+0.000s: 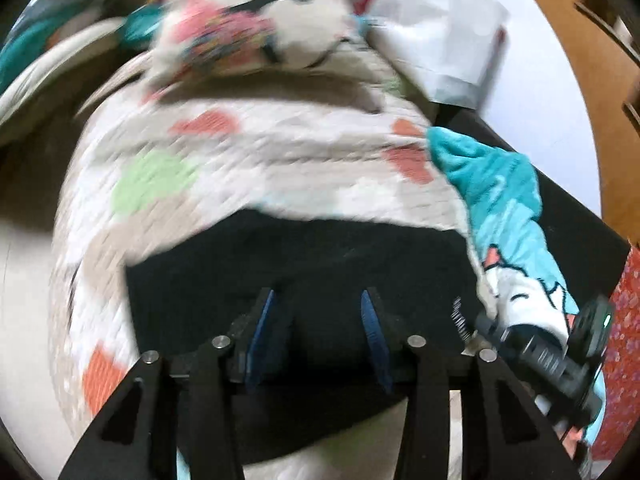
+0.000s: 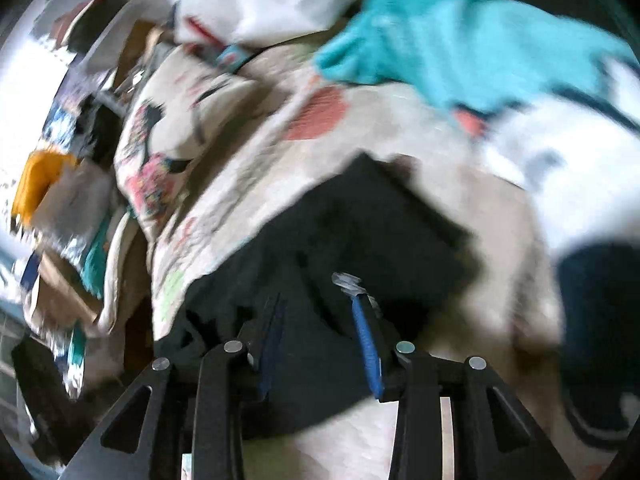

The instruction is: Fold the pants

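The black pants (image 1: 304,256) lie on a white quilt with coloured spots (image 1: 224,148). In the left wrist view my left gripper (image 1: 320,300) hovers over the pants with its blue-padded jaws apart and nothing between them. The other gripper shows at that view's right edge (image 1: 560,344). In the right wrist view the black pants (image 2: 340,232) lie bunched under my right gripper (image 2: 316,304), whose jaws are also apart over the cloth. Both views are blurred by motion.
A teal and white fleece blanket (image 1: 492,176) lies to the right of the pants, also in the right wrist view (image 2: 460,32). A patterned pillow (image 1: 248,28) and white paper (image 1: 432,28) lie beyond. Cluttered boxes and bags (image 2: 60,184) stand at the left.
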Demonstrator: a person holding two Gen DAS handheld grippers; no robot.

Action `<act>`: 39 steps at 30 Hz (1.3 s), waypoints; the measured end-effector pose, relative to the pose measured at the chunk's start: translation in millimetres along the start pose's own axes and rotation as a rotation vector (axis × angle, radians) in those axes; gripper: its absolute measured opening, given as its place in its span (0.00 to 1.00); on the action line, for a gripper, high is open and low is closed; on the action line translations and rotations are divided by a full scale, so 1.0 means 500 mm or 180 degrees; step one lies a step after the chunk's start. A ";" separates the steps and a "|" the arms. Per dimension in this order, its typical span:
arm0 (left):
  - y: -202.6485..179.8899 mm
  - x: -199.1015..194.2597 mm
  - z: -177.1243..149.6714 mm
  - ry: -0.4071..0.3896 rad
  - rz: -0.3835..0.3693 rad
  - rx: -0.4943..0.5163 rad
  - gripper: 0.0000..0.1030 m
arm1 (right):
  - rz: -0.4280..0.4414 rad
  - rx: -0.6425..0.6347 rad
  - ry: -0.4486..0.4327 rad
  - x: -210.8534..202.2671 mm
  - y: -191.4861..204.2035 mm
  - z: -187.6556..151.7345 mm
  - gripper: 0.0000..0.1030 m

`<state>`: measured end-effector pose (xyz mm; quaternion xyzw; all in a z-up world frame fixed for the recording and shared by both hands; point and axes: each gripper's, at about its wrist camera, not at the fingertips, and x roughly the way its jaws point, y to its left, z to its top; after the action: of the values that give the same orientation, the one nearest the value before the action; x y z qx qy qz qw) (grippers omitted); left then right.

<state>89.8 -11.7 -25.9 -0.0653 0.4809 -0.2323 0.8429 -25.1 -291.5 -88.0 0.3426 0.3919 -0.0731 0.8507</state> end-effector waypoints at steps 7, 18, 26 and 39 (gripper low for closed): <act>-0.154 0.146 0.102 0.0278 -0.0303 0.0497 0.45 | -0.0127 0.0367 0.0013 0.017 -0.072 0.009 0.40; -0.340 0.397 0.127 0.1024 -0.0591 0.1168 0.57 | -0.0076 0.0378 -0.0012 0.071 -0.076 0.022 0.44; -0.392 0.379 0.091 0.0993 -0.0293 0.1865 0.15 | -0.0109 0.0112 0.0013 0.075 -0.046 0.029 0.26; -0.178 0.099 0.151 0.0242 -0.0634 0.0835 0.09 | 0.0573 -0.1093 -0.0050 0.001 0.164 -0.021 0.16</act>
<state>145.3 -121.3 4.8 0.0068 0.4691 -0.3779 0.7982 1.0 -222.9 -50.4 0.2254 0.3597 0.0686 0.9028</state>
